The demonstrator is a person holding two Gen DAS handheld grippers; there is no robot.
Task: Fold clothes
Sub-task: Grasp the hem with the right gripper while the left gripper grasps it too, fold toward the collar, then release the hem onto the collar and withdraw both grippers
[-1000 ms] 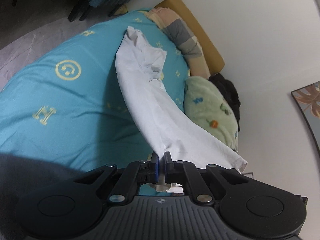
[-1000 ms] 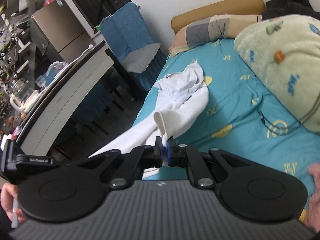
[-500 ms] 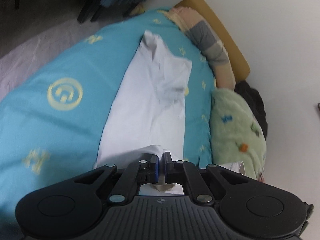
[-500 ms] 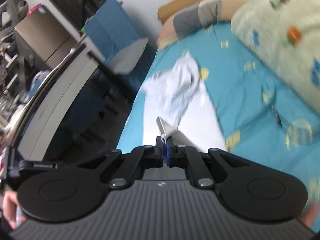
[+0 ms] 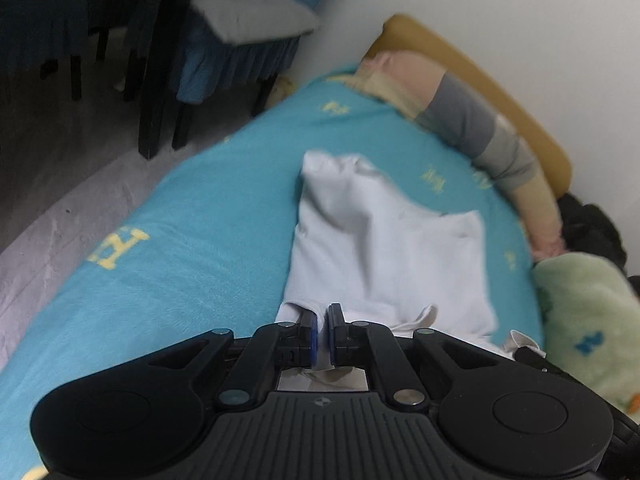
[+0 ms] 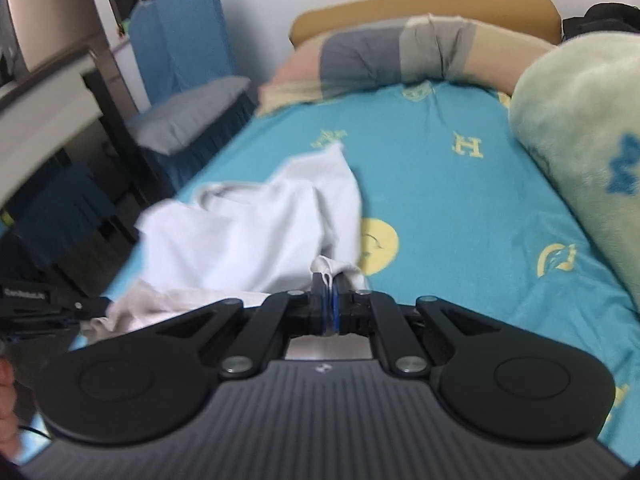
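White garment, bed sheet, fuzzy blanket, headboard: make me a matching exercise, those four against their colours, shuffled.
Things:
1. garment
2. bed sheet
3. fuzzy blanket
4. headboard

Colours:
A. pale green with small coloured prints
B. mustard tan
C. white
D. turquoise with yellow motifs

Pairs: 1-C, 2-D, 3-A, 4-B

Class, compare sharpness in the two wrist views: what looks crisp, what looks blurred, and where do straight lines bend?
Left wrist view: left claw crisp, white garment and chair smeared, bed edge bowed. Right wrist view: right claw crisp, garment and pillow blurred.
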